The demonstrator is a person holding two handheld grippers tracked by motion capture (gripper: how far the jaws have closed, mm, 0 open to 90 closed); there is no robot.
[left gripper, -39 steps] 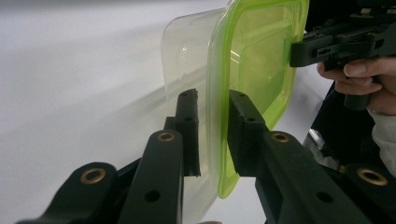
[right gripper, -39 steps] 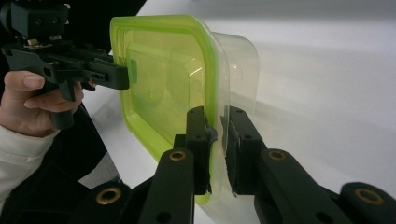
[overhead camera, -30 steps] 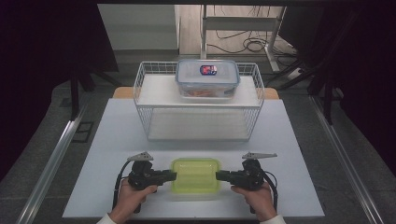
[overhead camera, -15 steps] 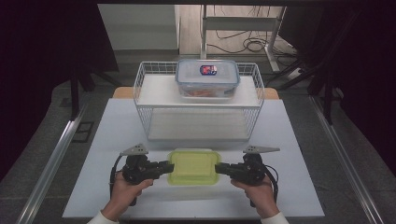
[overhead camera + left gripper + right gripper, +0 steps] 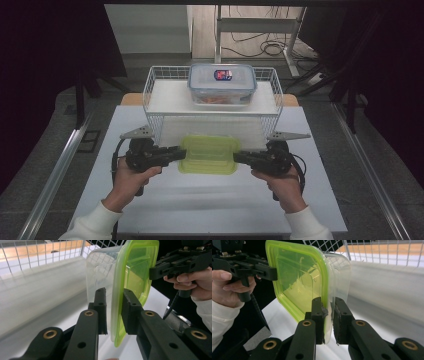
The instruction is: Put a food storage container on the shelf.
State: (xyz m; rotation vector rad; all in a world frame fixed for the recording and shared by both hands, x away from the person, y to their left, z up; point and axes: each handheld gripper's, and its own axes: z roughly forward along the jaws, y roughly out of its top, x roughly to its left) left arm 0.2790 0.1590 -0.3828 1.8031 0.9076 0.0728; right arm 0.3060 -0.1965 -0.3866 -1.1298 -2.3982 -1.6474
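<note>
Green-lidded clear container [image 5: 209,154] held above white worktop [image 5: 210,205], just near of wire basket [image 5: 156,107]. Left tool [image 5: 176,153] clamped on its left rim, right tool [image 5: 239,157] clamped on right rim. Blue-lidded box [image 5: 221,84] sits on basket top, far side.

The high view is lit evenly from above: the white table [image 5: 210,200] is bright and the room around it falls into almost black. The shadows under the hands are soft and faint. In both gripper views the near black jaws are slightly blurred. The wire basket [image 5: 37,252] looks washed out, perhaps from overexposure. The green lid [image 5: 297,282] shows small glare streaks.
</note>
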